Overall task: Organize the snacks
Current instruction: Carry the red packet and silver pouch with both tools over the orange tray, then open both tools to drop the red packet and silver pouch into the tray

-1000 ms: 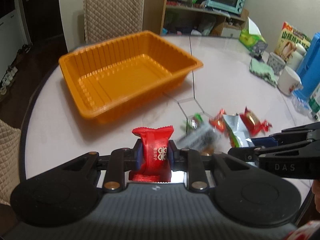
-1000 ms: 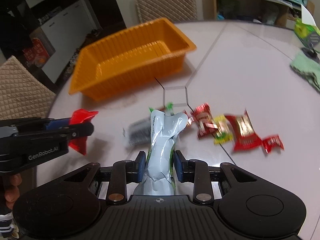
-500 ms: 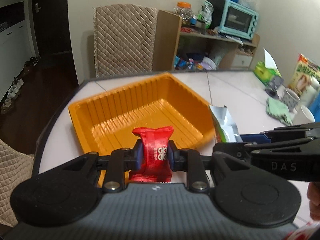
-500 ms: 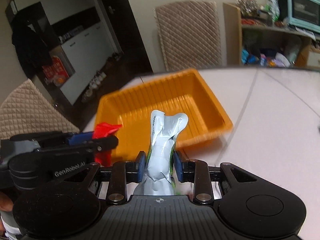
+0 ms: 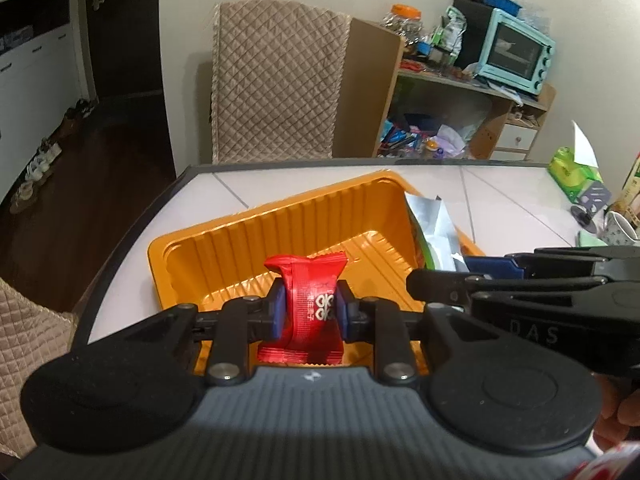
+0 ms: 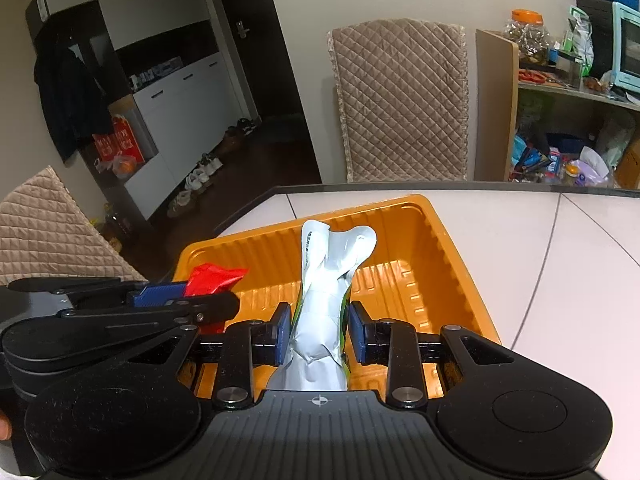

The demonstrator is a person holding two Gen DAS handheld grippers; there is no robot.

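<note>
An empty orange plastic tray lies on the white table, near its far left corner. My left gripper is shut on a red snack packet and hangs over the tray's near side. My right gripper is shut on a silver and green snack pouch, also above the tray. In the left wrist view the right gripper reaches in from the right with the silver pouch. In the right wrist view the left gripper comes in from the left with the red packet.
A quilted chair stands behind the table's far edge, and another chair at the left. A green tissue box and a mug sit at the table's right. Shelves with a teal oven line the wall.
Both grippers have carried their packets away from the loose snacks on the table to over the orange tray, which now lies directly below them. Both grips are unchanged.
</note>
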